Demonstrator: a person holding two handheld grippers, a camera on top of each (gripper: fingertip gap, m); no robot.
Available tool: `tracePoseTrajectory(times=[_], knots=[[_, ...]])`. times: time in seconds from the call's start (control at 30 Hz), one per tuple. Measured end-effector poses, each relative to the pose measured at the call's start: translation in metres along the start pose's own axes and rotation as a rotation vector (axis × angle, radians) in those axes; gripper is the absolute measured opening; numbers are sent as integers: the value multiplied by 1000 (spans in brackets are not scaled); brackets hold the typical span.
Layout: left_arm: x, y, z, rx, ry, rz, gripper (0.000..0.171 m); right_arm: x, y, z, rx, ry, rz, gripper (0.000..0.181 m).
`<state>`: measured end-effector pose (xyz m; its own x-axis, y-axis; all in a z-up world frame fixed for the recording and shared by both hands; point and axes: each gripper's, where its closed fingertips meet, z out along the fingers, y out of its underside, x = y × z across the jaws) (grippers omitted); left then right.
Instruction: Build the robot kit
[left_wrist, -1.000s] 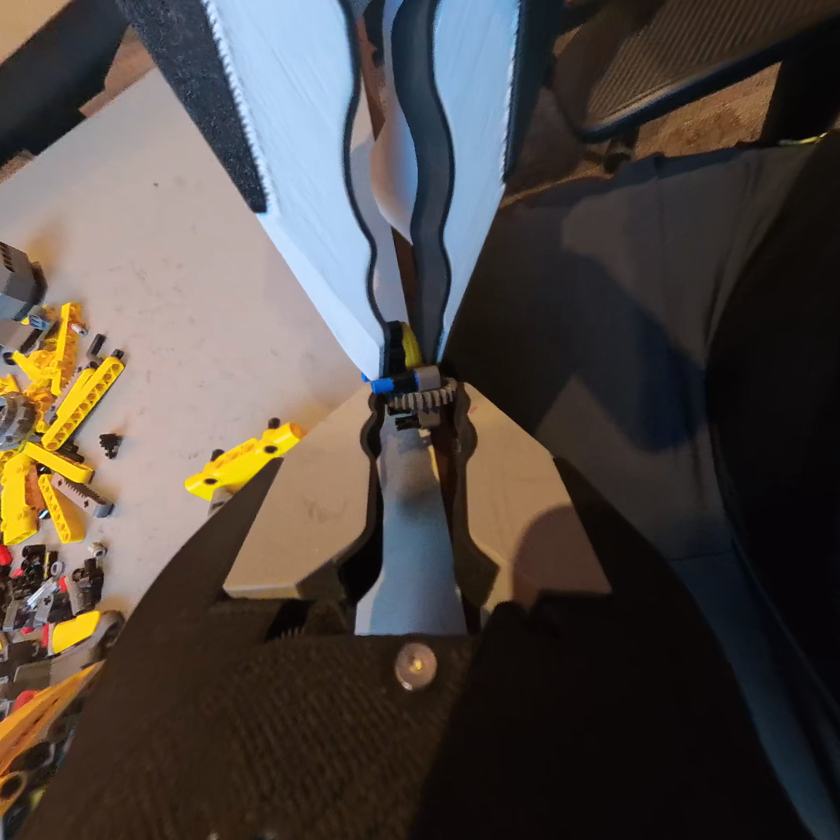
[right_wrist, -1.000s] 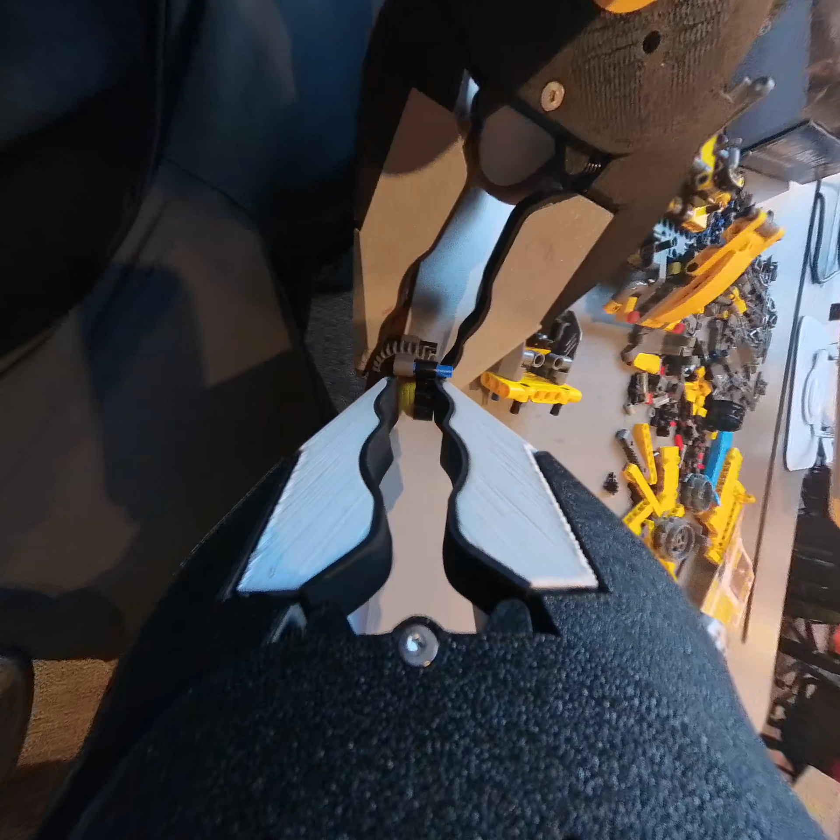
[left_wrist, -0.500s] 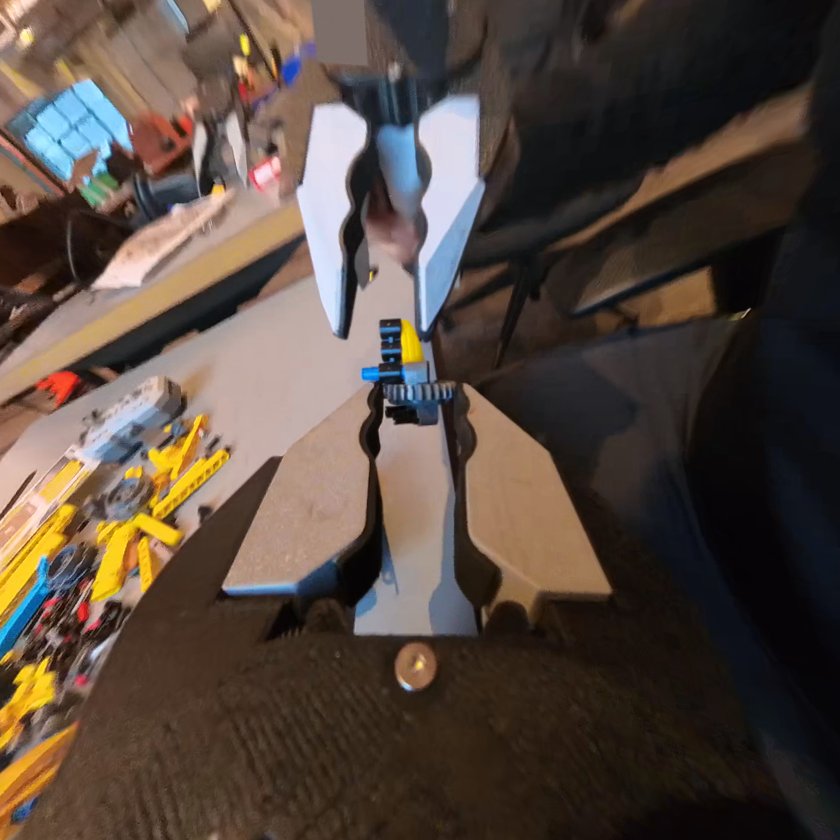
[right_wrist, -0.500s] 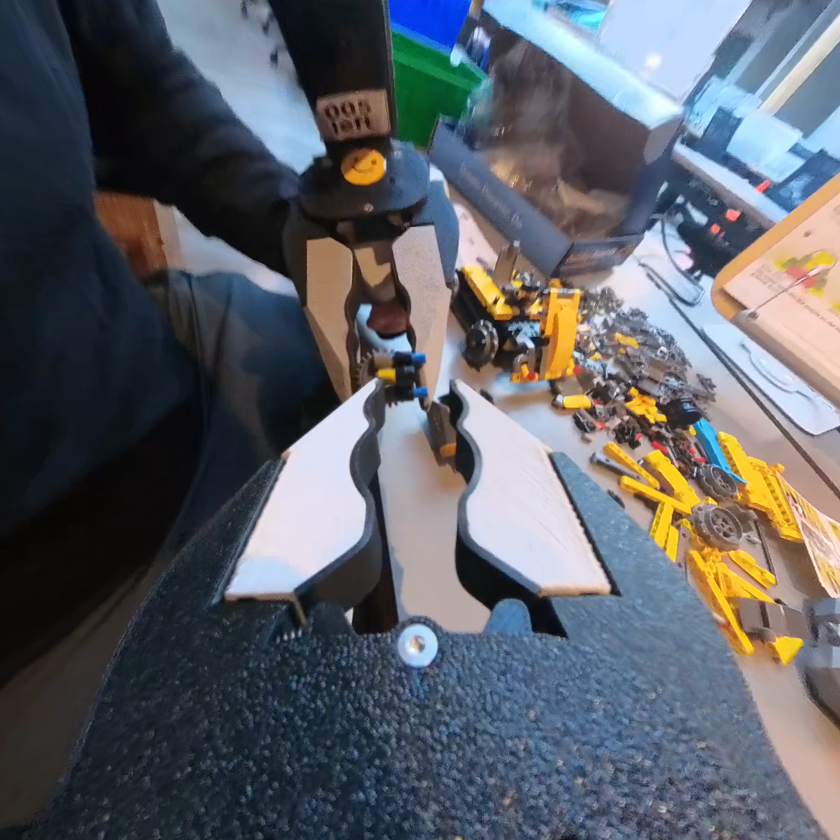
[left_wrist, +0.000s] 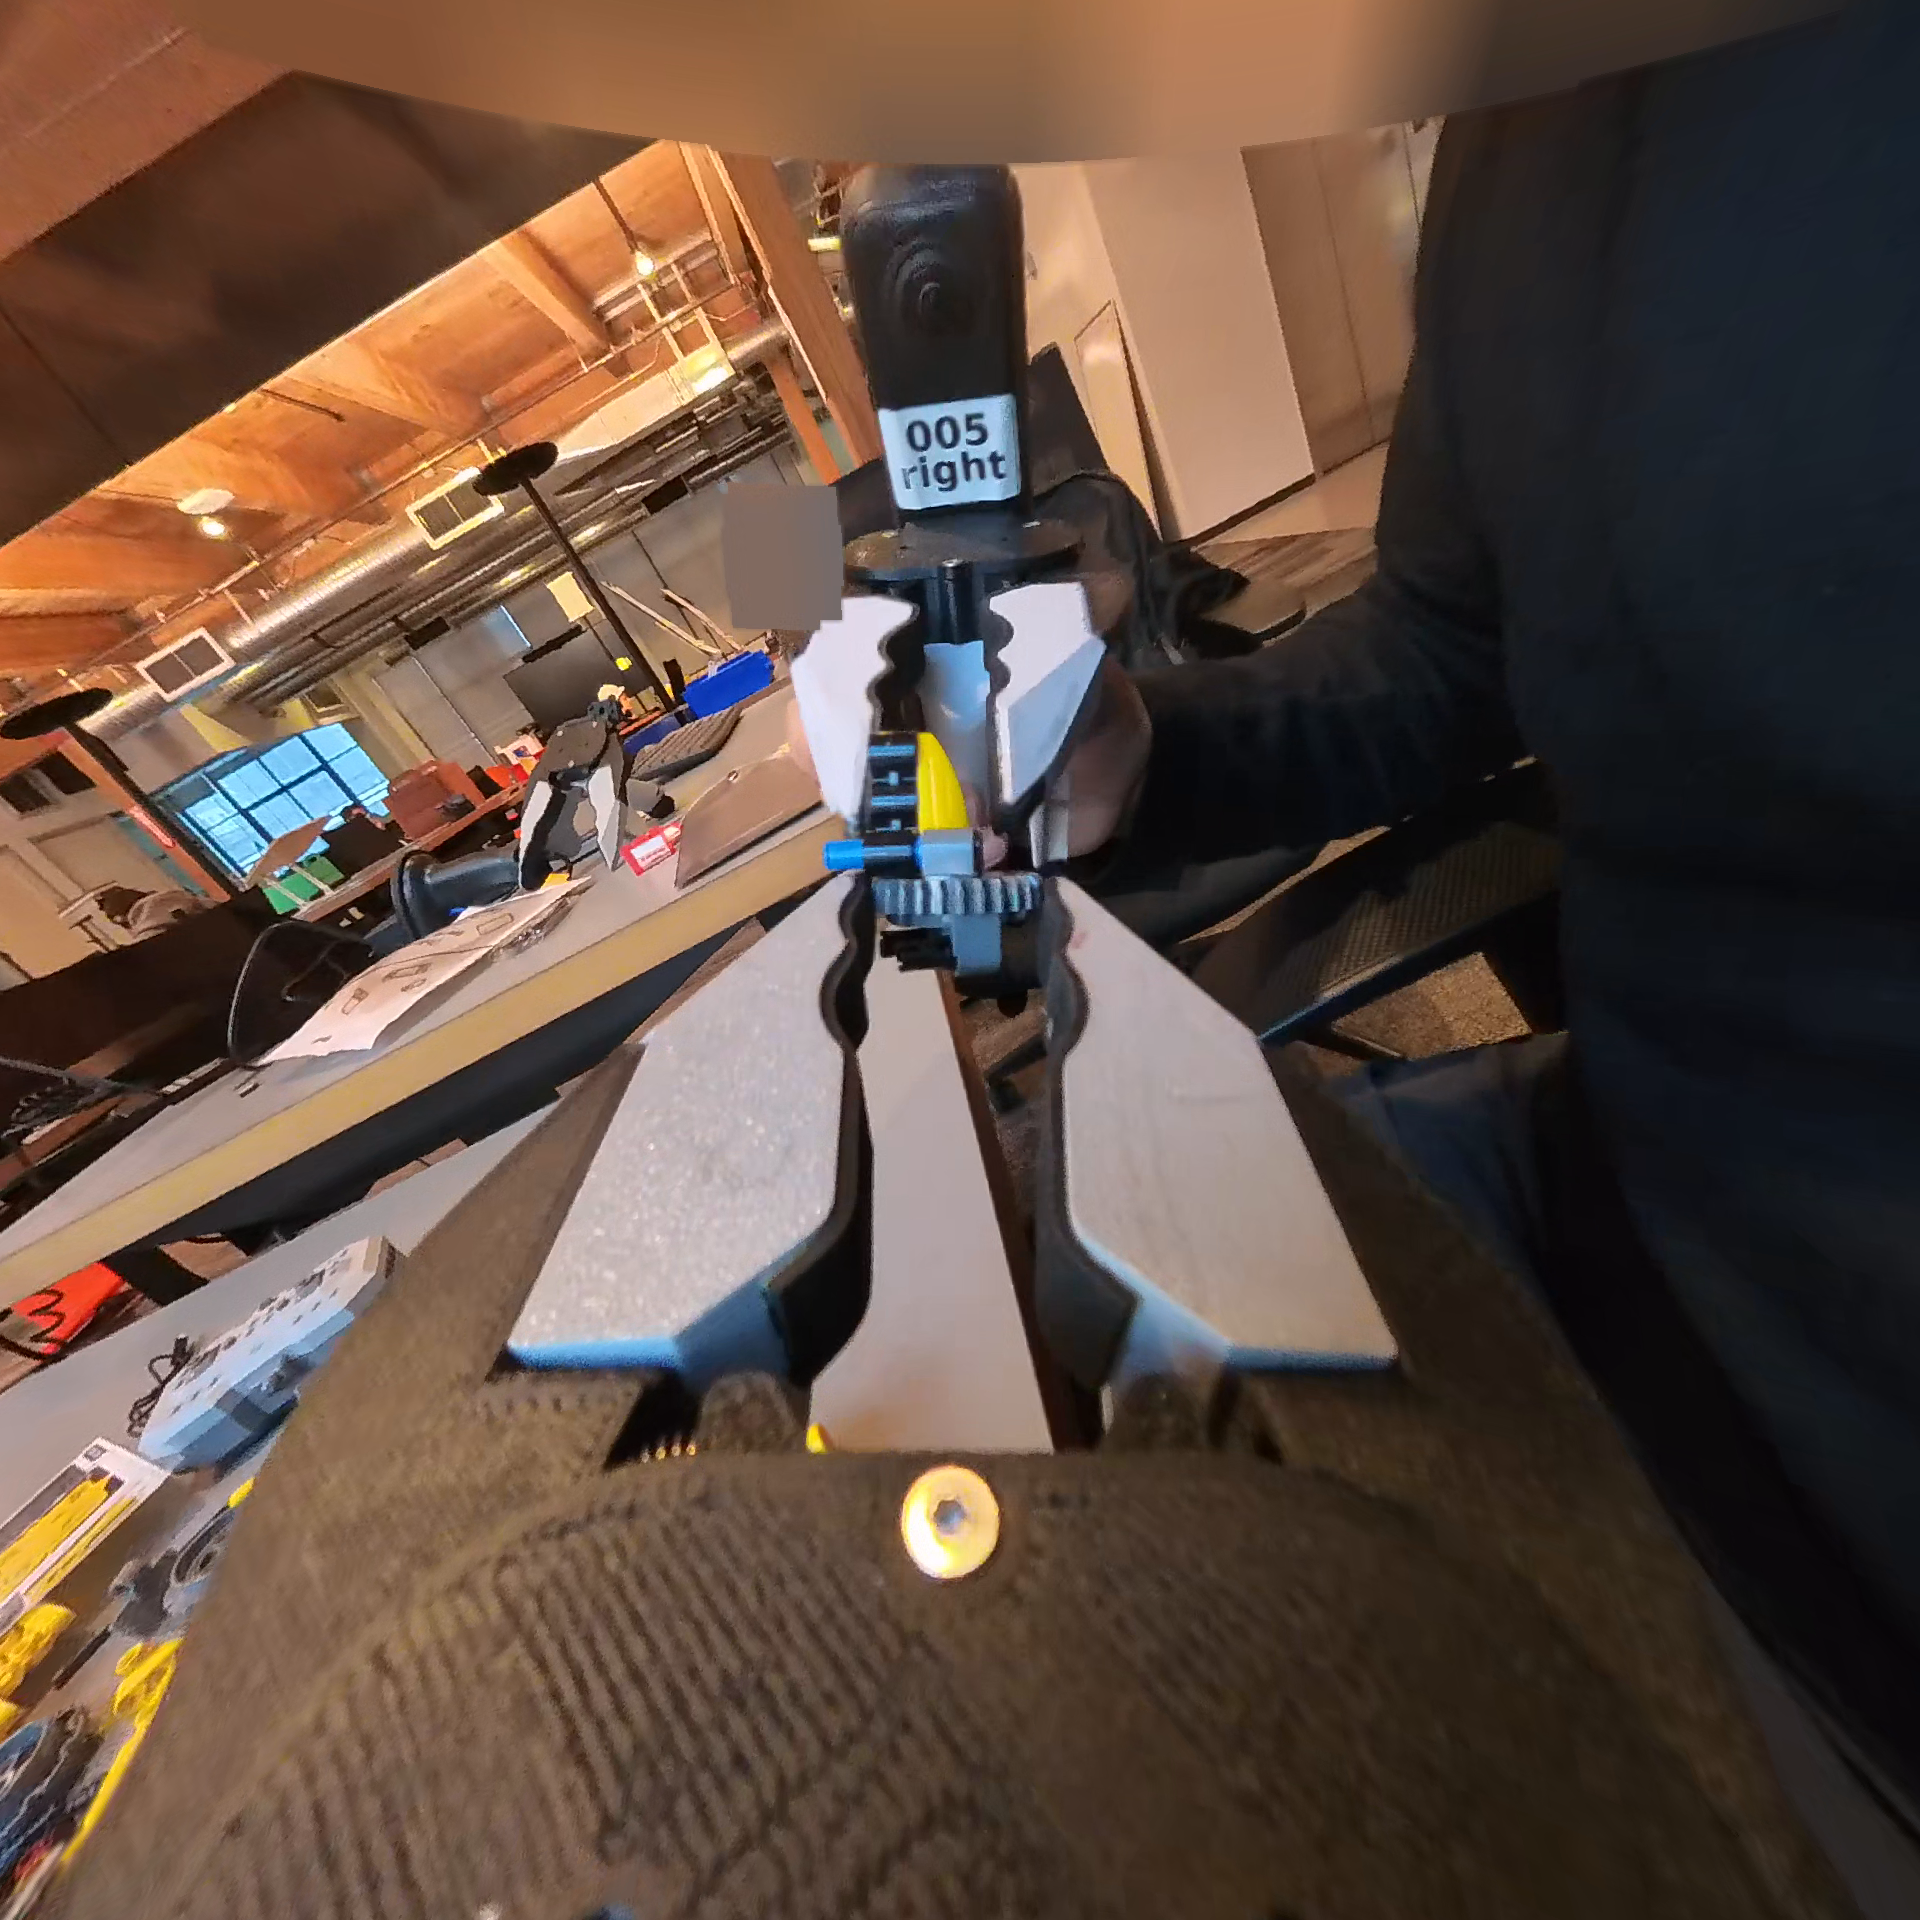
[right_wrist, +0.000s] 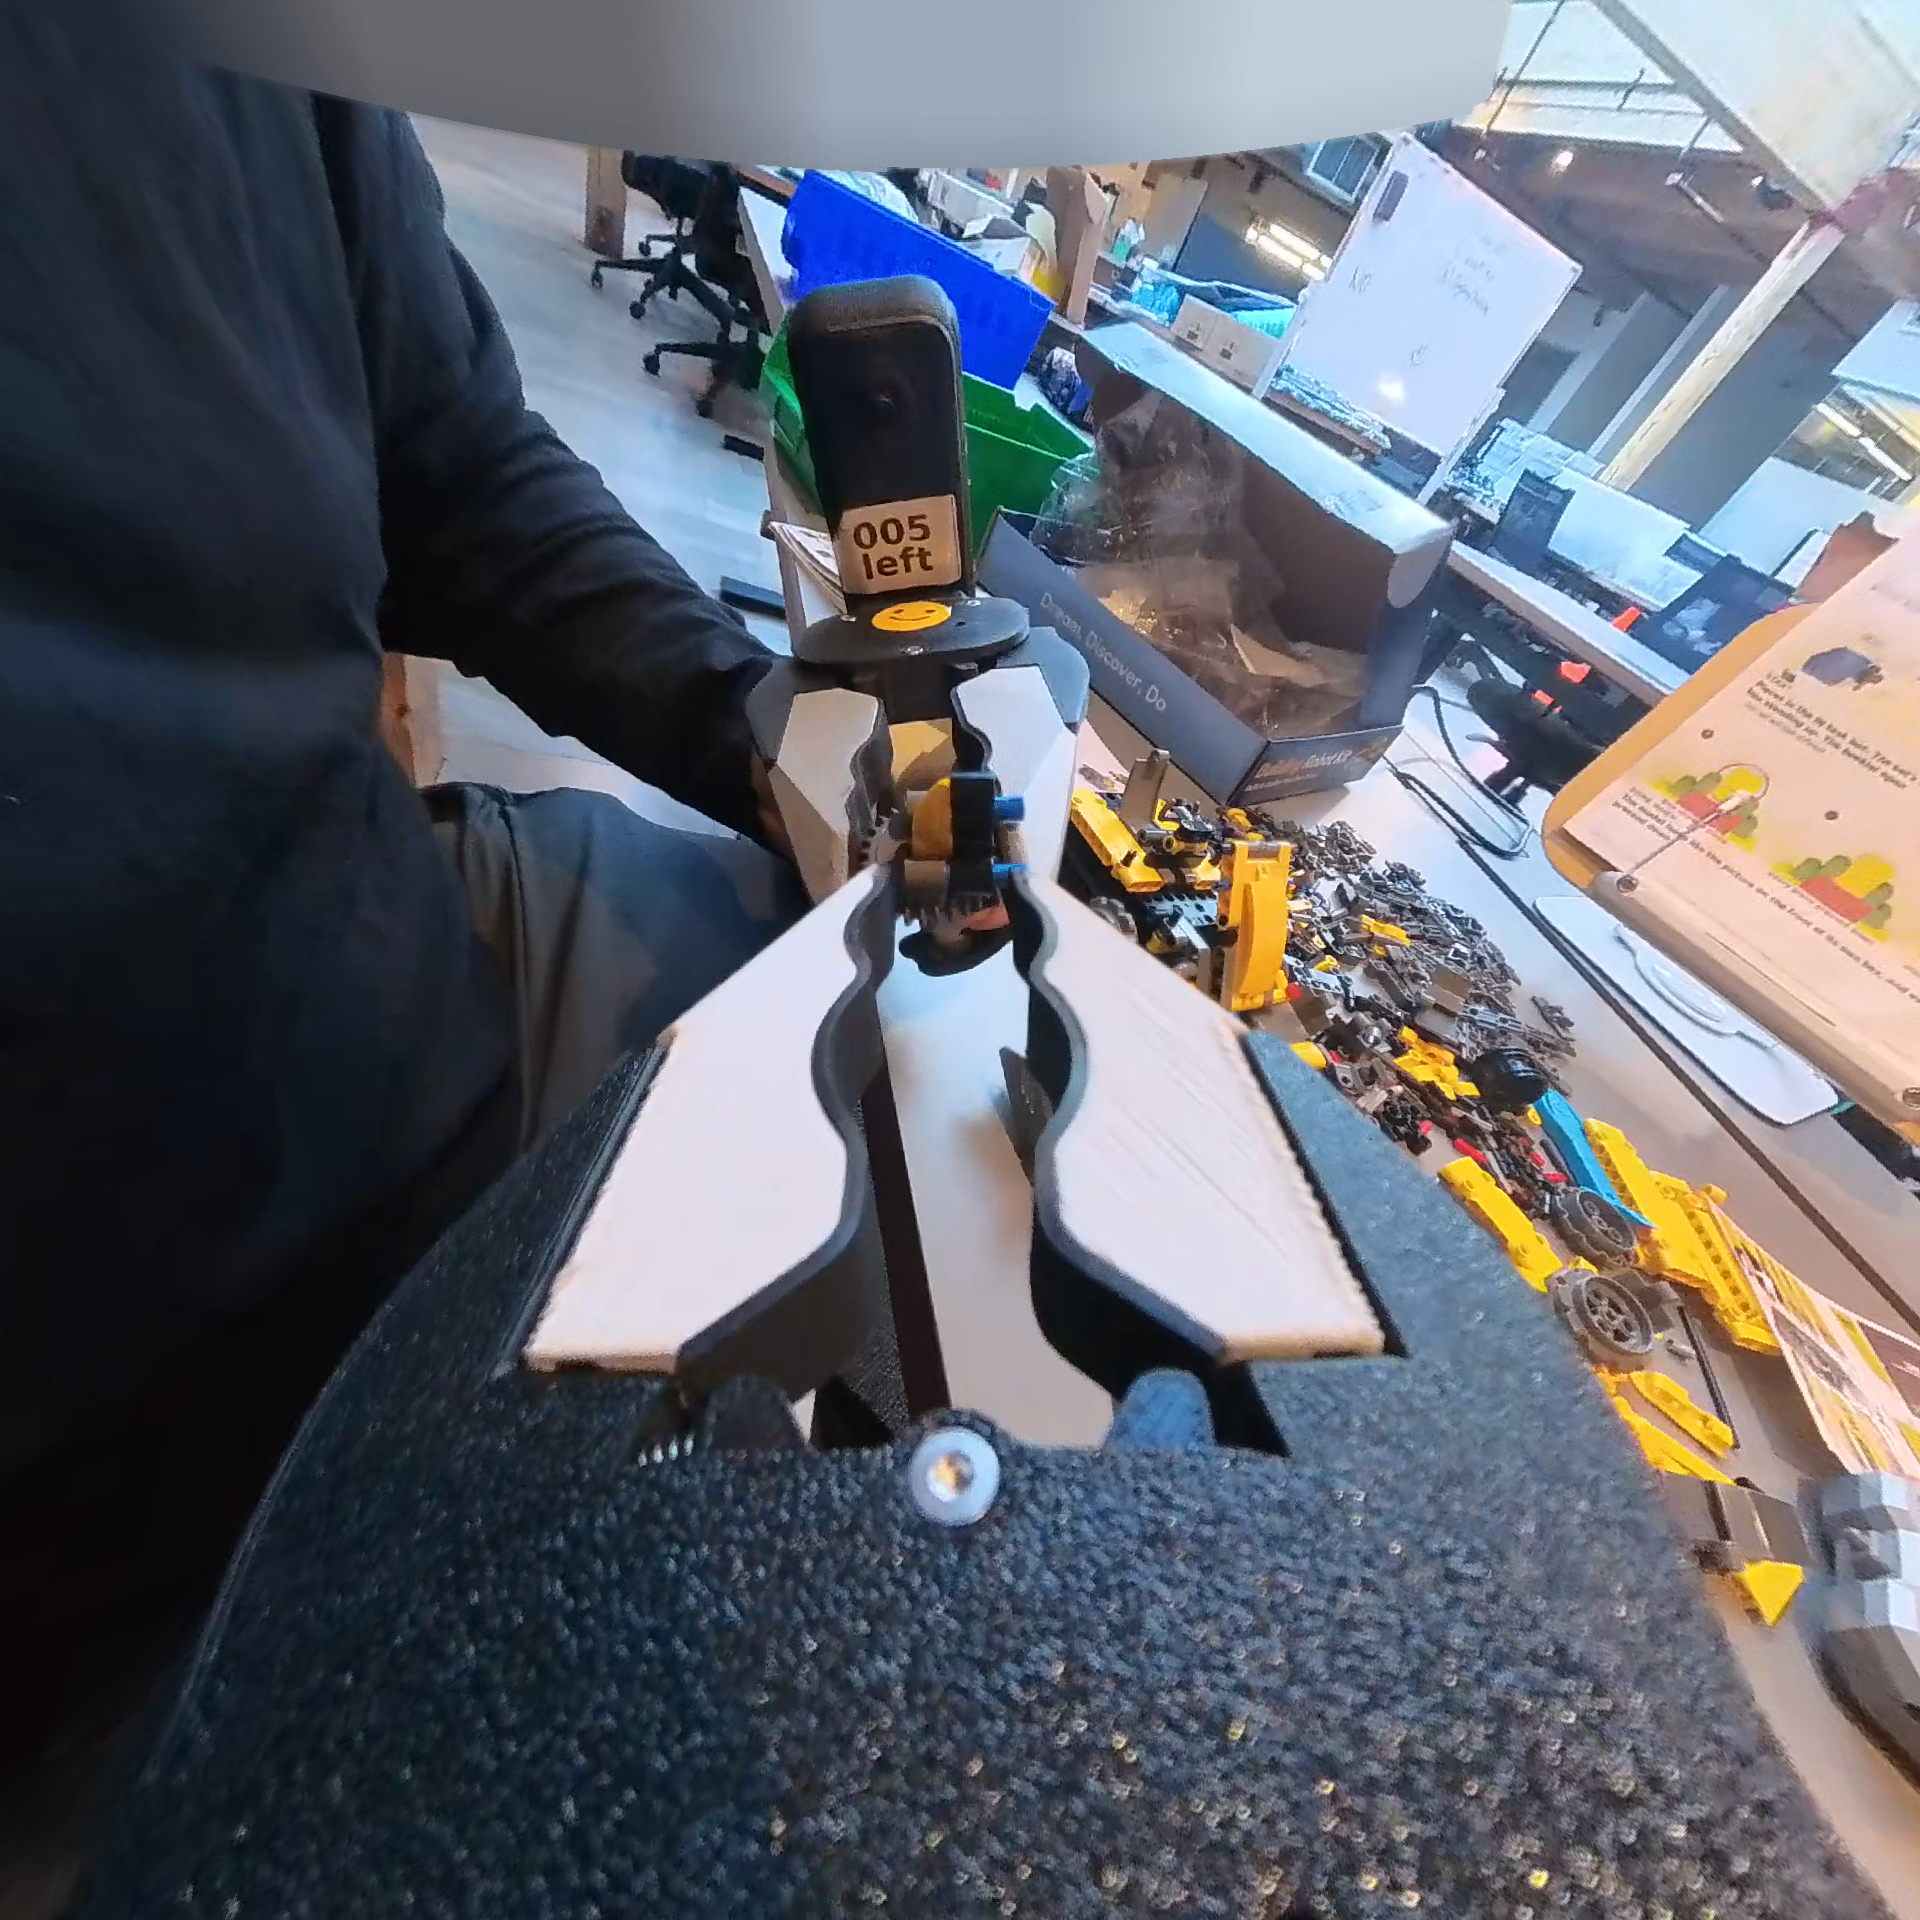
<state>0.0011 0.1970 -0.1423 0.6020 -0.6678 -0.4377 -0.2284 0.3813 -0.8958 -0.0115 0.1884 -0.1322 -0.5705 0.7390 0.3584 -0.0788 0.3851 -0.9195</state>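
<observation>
My left gripper (left_wrist: 951, 925) is shut on a small brick assembly (left_wrist: 935, 800) made of a grey gear, a blue pin, a black beam and a yellow curved piece. It holds the assembly in the air over a person's lap. My right gripper (right_wrist: 954, 899) faces it tip to tip, with its fingers closed around the far end of the same assembly (right_wrist: 971, 821). The right gripper also shows in the left wrist view (left_wrist: 940, 821), and the left gripper in the right wrist view (right_wrist: 940, 873). A person's hands hold both grippers.
A grey table (right_wrist: 1662, 1060) holds a pile of yellow, black and grey bricks (right_wrist: 1403, 987), a part-built yellow vehicle (right_wrist: 1195, 873), loose wheels (right_wrist: 1605, 1299), an open dark box (right_wrist: 1247, 582) and an instruction booklet (right_wrist: 1766, 769). A grey block (left_wrist: 260, 1351) lies at the left. My left and right fingertips are right by each other.
Both grippers tilted up from pointing down at the table. The right gripper opened and drew back half a second ago, and has now come back onto the assembly. The left kept its hold.
</observation>
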Motion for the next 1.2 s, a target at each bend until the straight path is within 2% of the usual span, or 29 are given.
tracePoseTrajectory(times=[0.37, 0.6, 1.2], knots=[[6, -1, -3, -36, 18, 45, 30, -6, -3, 10, -62, 44, -135, 17], [14, 3, -5, -50, 76, -24, 30, -10, 2, 12, -125, 15, -262, 17], [22, 16, -5, -73, 133, -63, 29, -15, 12, 13, -200, -23, -280, 14]])
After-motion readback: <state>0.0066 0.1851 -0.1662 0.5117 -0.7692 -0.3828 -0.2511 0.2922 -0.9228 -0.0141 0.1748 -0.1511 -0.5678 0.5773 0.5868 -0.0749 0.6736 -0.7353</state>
